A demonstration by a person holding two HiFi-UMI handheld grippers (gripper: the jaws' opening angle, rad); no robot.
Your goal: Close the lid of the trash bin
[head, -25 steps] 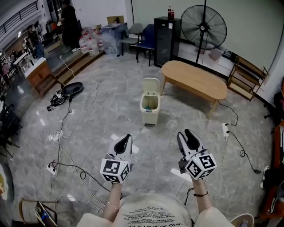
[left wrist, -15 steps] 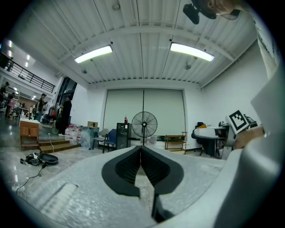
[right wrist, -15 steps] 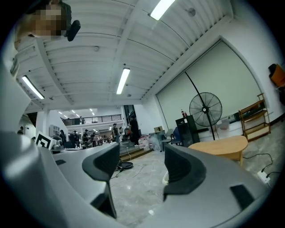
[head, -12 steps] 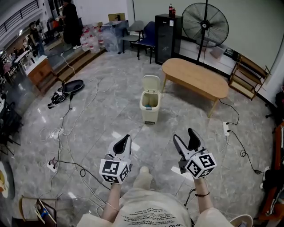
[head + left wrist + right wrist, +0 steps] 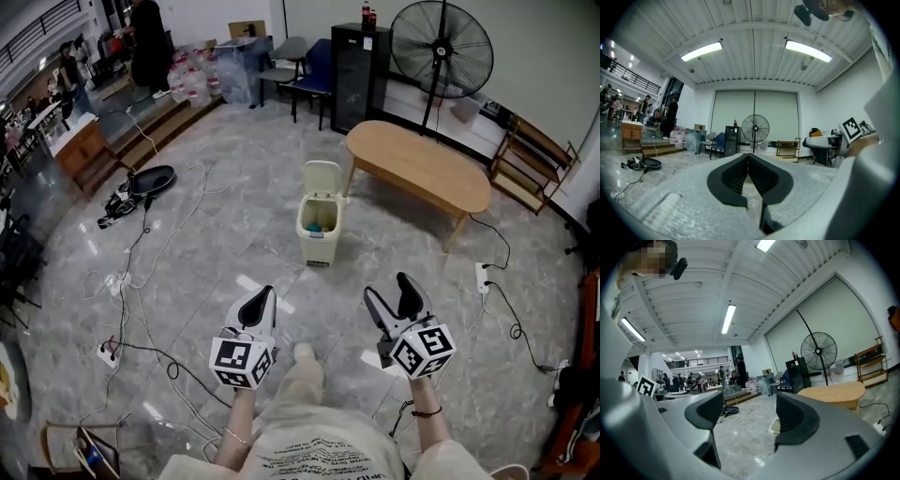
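A cream trash bin stands on the marble floor ahead of me, its lid tipped up and back, with something teal inside. Both grippers hang well short of it, over the floor. My left gripper is shut with nothing in it; in the left gripper view its black pads meet at the tip. My right gripper is open; its jaws have just been opening, with nothing between them. In the right gripper view a bit of the bin shows far off through the gap in my right gripper.
An oval wooden table stands right of the bin. Behind it are a big floor fan and a black cabinet. Cables trail over the floor at left, and a power strip lies at right.
The right gripper's jaws have spread from nearly closed to wide. Both grippers and the view have shifted slightly toward the bin, and a leg now shows between my arms.
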